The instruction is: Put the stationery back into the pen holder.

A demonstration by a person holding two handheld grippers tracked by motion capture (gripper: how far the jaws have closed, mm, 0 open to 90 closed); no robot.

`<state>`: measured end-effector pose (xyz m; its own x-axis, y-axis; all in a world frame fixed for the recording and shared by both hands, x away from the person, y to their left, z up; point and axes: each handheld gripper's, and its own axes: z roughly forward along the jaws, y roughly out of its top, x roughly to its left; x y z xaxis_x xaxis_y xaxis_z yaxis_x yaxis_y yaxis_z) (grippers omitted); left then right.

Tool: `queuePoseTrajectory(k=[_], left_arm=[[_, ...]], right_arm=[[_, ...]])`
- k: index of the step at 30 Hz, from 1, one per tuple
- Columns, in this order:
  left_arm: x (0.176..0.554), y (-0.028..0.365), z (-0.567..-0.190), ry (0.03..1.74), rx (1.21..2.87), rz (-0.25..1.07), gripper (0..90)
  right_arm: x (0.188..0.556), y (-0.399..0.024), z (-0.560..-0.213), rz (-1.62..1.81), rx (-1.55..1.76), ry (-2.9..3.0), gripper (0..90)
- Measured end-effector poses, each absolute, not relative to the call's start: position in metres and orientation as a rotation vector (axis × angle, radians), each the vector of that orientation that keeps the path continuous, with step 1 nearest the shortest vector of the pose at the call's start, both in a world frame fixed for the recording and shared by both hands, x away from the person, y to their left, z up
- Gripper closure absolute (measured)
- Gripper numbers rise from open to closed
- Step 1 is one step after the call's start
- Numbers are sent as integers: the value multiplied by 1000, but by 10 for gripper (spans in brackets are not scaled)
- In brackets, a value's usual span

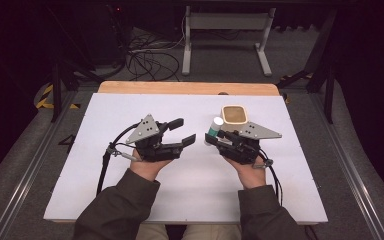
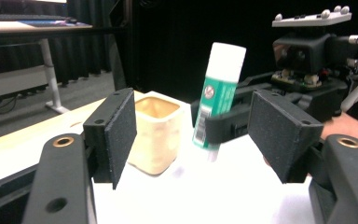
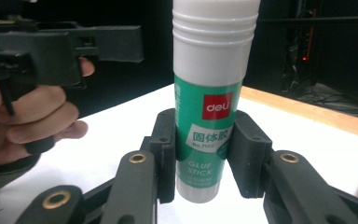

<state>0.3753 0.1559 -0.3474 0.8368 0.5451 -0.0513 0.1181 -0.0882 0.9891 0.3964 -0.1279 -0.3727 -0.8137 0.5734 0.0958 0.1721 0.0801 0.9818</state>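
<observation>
The glue stick, green label w/ white cap, is standing upright just above the white table, clamped low on its body by the right gripper; the pads are pressing both sides of the label. In the high view the stick is sitting near the table's middle, just beside a small cream square cup that's resting behind it toward the far edge.

Outward from there: the left gripper is hanging a bit apart to the left, jaws roughly half spread, nothing between them, nothing touching. From its own view the stick and cup are lying ahead, between the pads' lines.

Step, as I'm reading it: the right is holding the stick steady, prob. for a cap pull or a drop into the cup. Next move is calling for the left to line up on the cap, w/o knocking the cup, or for the right to carry the stick over the cup's rim.
</observation>
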Motion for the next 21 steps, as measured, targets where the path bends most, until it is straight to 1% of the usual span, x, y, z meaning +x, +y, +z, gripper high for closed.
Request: queuePoseTrajectory(k=[12, 21], left_arm=[[373, 172, -353, 566, 1682, 436, 254], [369, 181, -356, 577, 1714, 487, 223]], right_arm=[[412, -141, -370, 1735, 781, 1985, 661], [422, -147, -367, 1719, 798, 1942, 662]])
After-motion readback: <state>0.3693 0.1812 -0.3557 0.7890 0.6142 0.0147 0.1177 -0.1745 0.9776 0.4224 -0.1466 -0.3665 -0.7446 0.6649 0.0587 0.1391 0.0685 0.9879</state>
